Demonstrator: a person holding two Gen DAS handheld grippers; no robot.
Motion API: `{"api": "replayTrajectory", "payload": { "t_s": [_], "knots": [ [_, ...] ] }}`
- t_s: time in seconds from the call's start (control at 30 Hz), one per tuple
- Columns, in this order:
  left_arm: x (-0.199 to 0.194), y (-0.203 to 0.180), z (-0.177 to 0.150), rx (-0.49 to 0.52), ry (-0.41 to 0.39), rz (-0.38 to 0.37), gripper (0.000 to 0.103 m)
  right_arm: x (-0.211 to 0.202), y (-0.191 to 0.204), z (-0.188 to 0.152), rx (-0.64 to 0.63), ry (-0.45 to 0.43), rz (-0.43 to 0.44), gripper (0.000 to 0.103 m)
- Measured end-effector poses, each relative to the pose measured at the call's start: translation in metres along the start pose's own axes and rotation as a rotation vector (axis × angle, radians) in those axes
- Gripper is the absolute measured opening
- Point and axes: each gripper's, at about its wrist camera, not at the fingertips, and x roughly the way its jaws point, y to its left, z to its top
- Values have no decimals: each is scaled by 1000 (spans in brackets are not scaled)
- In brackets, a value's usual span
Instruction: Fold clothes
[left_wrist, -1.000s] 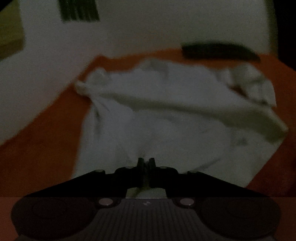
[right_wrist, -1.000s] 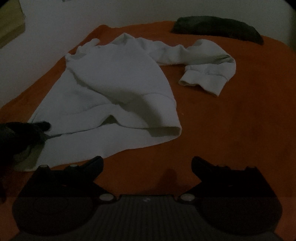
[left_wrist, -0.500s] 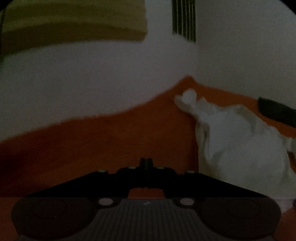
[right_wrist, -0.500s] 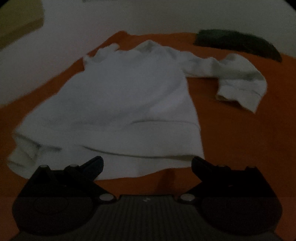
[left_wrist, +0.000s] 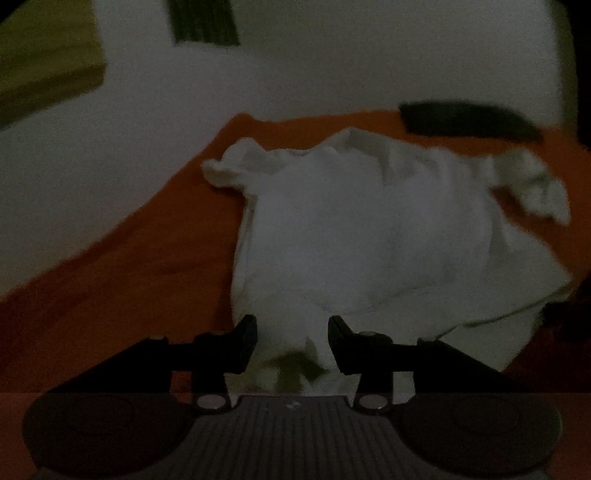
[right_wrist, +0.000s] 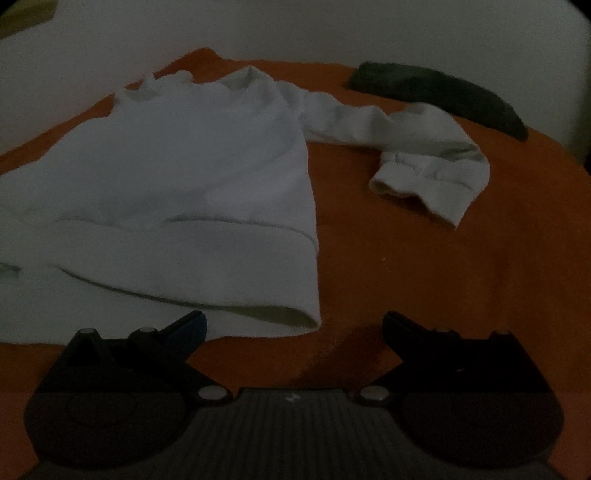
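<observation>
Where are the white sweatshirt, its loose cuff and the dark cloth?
white sweatshirt (right_wrist: 177, 177), right wrist view, middle of body.
loose cuff (right_wrist: 417, 188), right wrist view, ribbed sleeve end.
dark cloth (right_wrist: 436, 92), right wrist view, its middle.

An orange cover (right_wrist: 424, 280) is spreading out below me, running back to a pale wall (left_wrist: 332, 55). A dark bundle (right_wrist: 439, 96) is lying at its far edge, touching the wall. Something yellow-green (left_wrist: 44, 59) is showing upper left, and a dark striped patch (left_wrist: 203, 20) is sitting high on the wall.

Bare orange surface (right_wrist: 424, 280) right of the white sweatshirt (right_wrist: 184, 177) lies open.
</observation>
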Motion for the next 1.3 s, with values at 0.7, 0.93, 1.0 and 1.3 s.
{"api": "replayTrajectory", "payload": {
  "t_s": [0.7, 0.93, 1.0, 1.3],
  "knots": [
    [26, 5, -11, 43, 71, 101, 34, 5, 5, 2, 13, 15, 16, 103],
    [-2, -3, -27, 205, 50, 1, 52, -3, -1, -3, 9, 25, 34, 103],
    [-1, -5, -33, 234, 53, 20, 52, -3, 0, -5, 5, 30, 29, 103],
    [25, -17, -21, 309, -13, 162, 53, -6, 5, -2, -2, 21, 1, 103]
  ]
}}
